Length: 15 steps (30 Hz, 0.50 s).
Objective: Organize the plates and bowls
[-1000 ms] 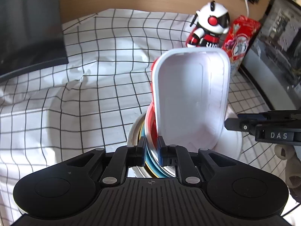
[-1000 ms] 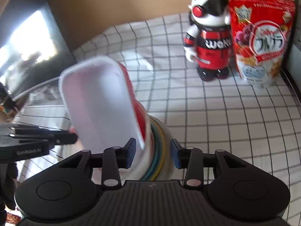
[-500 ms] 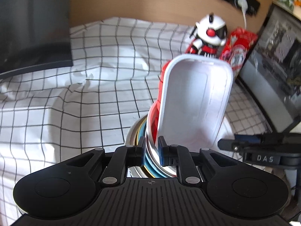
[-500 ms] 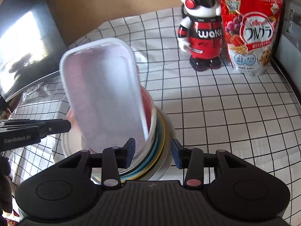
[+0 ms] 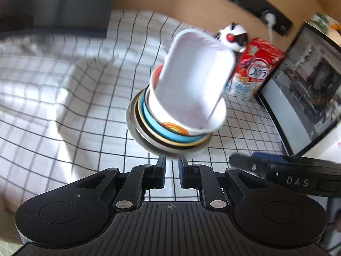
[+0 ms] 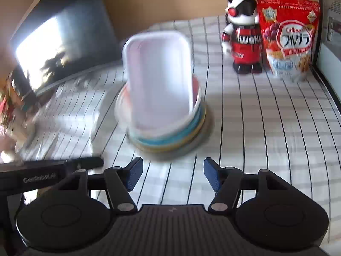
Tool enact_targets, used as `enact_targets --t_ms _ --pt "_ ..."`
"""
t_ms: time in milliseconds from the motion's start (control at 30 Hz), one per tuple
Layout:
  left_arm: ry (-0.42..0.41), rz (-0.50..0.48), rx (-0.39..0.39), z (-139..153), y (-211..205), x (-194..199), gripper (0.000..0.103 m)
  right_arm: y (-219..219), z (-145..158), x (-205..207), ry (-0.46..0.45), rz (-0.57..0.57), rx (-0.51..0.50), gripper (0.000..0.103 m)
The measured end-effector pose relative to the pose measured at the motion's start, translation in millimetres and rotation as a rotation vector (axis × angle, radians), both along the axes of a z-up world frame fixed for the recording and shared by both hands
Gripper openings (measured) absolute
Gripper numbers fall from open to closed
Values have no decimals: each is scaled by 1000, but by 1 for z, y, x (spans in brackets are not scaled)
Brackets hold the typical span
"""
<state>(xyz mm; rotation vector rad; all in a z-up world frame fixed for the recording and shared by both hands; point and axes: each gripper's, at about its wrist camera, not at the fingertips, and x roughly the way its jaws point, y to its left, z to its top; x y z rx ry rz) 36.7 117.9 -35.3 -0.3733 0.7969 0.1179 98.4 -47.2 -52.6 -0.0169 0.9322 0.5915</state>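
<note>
Blurred dish stack (image 6: 166, 128), toy robot (image 5: 234, 37) half hidden

The red cereal bag (image 6: 289, 36), standing at the far right edge of the checked cloth (image 6: 266, 128), is showing "Calbee" and large Japanese lettering, フルグラ, on its front. Just beside it, the toy robot (image 6: 243, 34) is wearing partly readable white letters, "waku" or similar, across its red chest. The right hand-held gripper (image 5: 283, 176) is displaying "DAS" on its side. The left hand-held gripper (image 6: 42, 176) is carrying blurred white lettering that looks like "GenRobot.AI".
</note>
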Motion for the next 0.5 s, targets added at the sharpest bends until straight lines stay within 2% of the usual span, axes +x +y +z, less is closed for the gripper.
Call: enact_targets --t_ms 67,133,200,267,333,433,500 --pt "-94 -39 34 10 -18 -24 14 -6 5 -21 -7 22 -38 65" --pt "-148 -72 44 17 -36 -44 14 -12 9 -39 -12 30 -63 66" --pt "-139 -73 99 23 -51 -55 15 -20 11 -51 -6 24 -46 67" --pt "-110 3 162 26 -60 -63 15 -26 14 -59 -8 -1 -34 68" --pt "-96 32 194 28 -63 -65 14 -29 17 -67 -25 -9 -37 68" --pt "-65 10 149 33 -63 -66 14 -27 22 -76 -76 -1 -67 68" --pt "-25 9 149 34 -68 -67 14 -27 24 -79 -93 -4 -76 68"
